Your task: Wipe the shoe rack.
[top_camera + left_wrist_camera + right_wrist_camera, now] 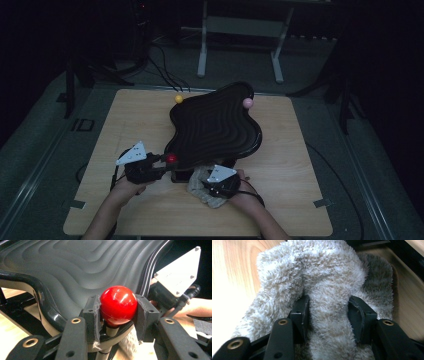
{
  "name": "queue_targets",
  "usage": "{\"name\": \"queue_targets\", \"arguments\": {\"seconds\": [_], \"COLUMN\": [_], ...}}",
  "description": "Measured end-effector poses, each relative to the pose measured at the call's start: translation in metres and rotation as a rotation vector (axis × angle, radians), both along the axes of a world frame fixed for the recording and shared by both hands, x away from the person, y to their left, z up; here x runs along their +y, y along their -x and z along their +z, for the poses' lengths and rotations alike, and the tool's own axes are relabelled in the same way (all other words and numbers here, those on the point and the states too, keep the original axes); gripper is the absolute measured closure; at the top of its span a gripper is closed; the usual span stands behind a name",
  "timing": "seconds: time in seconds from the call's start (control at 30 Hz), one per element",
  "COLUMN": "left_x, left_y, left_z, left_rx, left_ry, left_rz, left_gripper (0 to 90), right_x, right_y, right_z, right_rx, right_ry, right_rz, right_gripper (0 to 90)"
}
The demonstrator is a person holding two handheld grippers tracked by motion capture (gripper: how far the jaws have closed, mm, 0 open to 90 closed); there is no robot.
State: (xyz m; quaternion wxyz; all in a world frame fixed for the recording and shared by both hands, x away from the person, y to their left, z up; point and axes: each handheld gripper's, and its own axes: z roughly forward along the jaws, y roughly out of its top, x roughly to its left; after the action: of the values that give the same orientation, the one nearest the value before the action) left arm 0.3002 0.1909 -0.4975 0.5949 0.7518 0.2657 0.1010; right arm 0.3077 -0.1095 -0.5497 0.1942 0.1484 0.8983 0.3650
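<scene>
We clamp the red knob (pixel 118 305) at the tray (pixel 215 125) edge with our left gripper (pixel 117 315); right gripper (pixel 329 315) pinches the cloth (pixel 324 277) beside it. Hold the knob steady, wipe gently.

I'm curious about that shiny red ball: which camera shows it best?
The left gripper view: the red ball sits large and sharp there, clamped between the left gripper jaws. The high view shows it as a small red dot at the wavy tray's edge.
</scene>
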Motion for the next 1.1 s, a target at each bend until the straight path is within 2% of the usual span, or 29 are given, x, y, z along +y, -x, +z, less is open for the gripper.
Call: {"name": "queue_targets", "arguments": {"seconds": [0.03, 0.07, 0.13, 0.23, 0.3, 0.47, 0.53, 0.57, 0.63, 0.7, 0.73, 0.8, 0.83, 0.9, 0.93, 0.97, 1.0, 1.03, 1.1], "left_x": [0.0, 0.0, 0.0, 0.0, 0.0, 0.0, 0.0, 0.0, 0.0, 0.0, 0.0, 0.0, 0.0, 0.0, 0.0, 0.0, 0.0, 0.001, 0.001], "left_y": [0.0, 0.0, 0.0, 0.0, -0.001, -0.001, -0.001, -0.001, -0.001, -0.001, -0.001, 0.0, 0.0, 0.0, 0.0, 0.0, 0.0, -0.001, -0.001], "left_z": [0.0, 0.0, 0.0, 0.0, -0.001, -0.001, -0.001, -0.001, -0.001, -0.001, -0.001, -0.001, -0.001, -0.001, -0.001, -0.001, -0.001, -0.002, -0.002], "left_rx": [0.0, 0.0, 0.0, 0.001, 0.002, 0.005, 0.005, 0.005, 0.004, 0.004, 0.004, 0.005, 0.004, 0.005, 0.005, 0.006, 0.006, 0.01, 0.015], "left_ry": [0.0, -0.004, 0.0, 0.001, 0.006, 0.01, 0.009, 0.009, 0.01, 0.008, 0.007, 0.008, 0.007, 0.007, 0.007, 0.008, 0.009, 0.018, 0.026], "left_rz": [-0.001, -0.001, -0.002, -0.005, -0.006, -0.006, -0.006, -0.005, -0.005, -0.005, -0.004, -0.003, -0.003, -0.001, -0.001, -0.003, -0.003, -0.005, -0.009], "left_gripper": [59.7, 59.7, 59.7, 59.7, 59.7, 59.7, 59.7, 59.7, 59.7, 59.7, 59.7, 59.7, 59.7, 59.7, 59.7, 59.7, 59.7, 59.7, 59.7], "right_x": [0.0, -0.009, -0.016, -0.018, -0.012, 0.016, 0.03, 0.03, 0.048, 0.053, 0.06, 0.062, 0.058, 0.048, 0.048, 0.033, 0.033, 0.016, -0.001], "right_y": [0.0, -0.001, -0.002, -0.002, 0.0, 0.003, 0.005, 0.005, 0.008, 0.009, 0.011, 0.013, 0.015, 0.014, 0.014, 0.011, 0.011, 0.008, 0.004], "right_z": [0.0, 0.0, 0.0, 0.0, 0.002, 0.001, 0.0, 0.0, -0.001, -0.001, -0.002, -0.002, -0.003, -0.002, -0.002, -0.001, -0.001, -0.001, 0.001], "right_rx": [0.0, 0.011, 0.022, 0.026, 0.012, -0.02, -0.03, -0.03, -0.045, -0.049, -0.067, -0.076, -0.076, -0.045, -0.045, -0.024, -0.024, -0.002, 0.034], "right_ry": [0.0, -0.007, -0.016, -0.025, 0.01, 0.033, 0.034, 0.034, 0.031, 0.031, 0.028, 0.032, 0.012, -0.011, -0.011, -0.032, -0.032, -0.046, -0.068], "right_rz": [0.0, -0.012, -0.025, -0.036, -0.044, 0.014, 0.028, 0.028, 0.04, 0.043, 0.046, 0.043, 0.038, 0.027, 0.027, 0.01, 0.01, -0.009, -0.038], "right_gripper": [53.0, 53.0, 53.1, 52.9, 52.1, 52.9, 53.5, 53.5, 55.8, 56.2, 60.6, 62.1, 67.1, 69.6, 69.6, 69.9, 69.9, 70.6, 70.8]}}
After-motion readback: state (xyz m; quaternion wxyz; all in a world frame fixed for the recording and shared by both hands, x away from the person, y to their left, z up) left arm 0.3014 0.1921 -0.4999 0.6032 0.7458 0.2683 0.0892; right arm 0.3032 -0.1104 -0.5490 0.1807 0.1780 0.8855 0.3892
